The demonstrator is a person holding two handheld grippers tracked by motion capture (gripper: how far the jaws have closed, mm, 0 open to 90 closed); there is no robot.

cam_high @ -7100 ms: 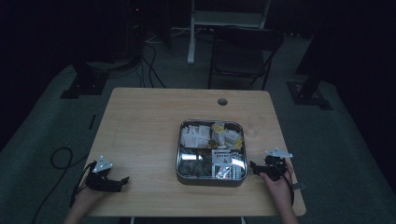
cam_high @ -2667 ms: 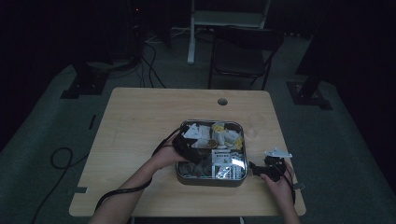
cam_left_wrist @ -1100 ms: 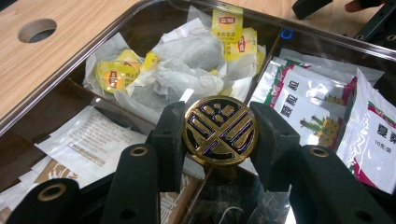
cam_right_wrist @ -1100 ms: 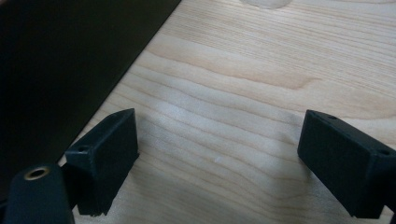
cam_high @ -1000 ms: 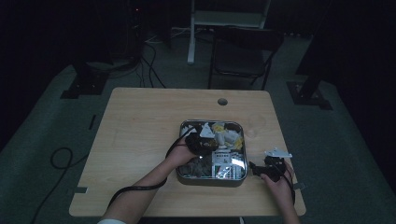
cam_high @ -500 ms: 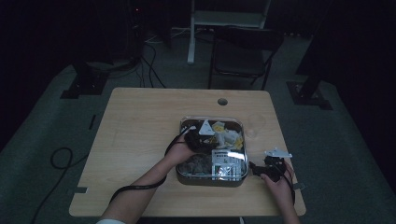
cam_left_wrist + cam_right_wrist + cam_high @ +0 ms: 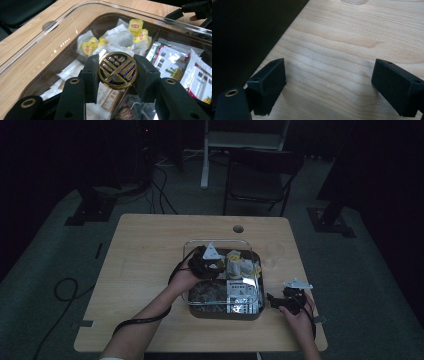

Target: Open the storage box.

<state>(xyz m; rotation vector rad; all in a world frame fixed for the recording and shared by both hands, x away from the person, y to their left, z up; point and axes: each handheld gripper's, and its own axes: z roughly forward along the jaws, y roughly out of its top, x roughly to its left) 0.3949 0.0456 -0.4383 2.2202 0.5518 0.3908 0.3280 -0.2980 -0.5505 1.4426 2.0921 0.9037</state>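
Observation:
My left gripper (image 7: 207, 262) is shut on the round gold-and-black knob (image 7: 117, 70) of a clear plastic lid (image 7: 50, 45). It holds the lid (image 7: 220, 243) a little above the dark square box (image 7: 250, 312), over its back left part. Through the lid I see yellow tea bags (image 7: 135, 25) and white sachets (image 7: 172, 57) inside the box. My right gripper (image 7: 275, 301) rests on the wooden table just right of the box, its jaws wide apart with only bare wood between them (image 7: 329, 85).
The table (image 7: 145, 255) has open wood to the left and behind the box, with a round hole (image 7: 238, 228) near its far edge. A black chair (image 7: 260, 175) stands behind the table. In the right gripper view the table's edge (image 7: 287, 30) runs close by.
My left hand came from the table's left side to the box, closed on the lid's knob, and over the last second lifted the lid up and back. The right gripper stayed put.

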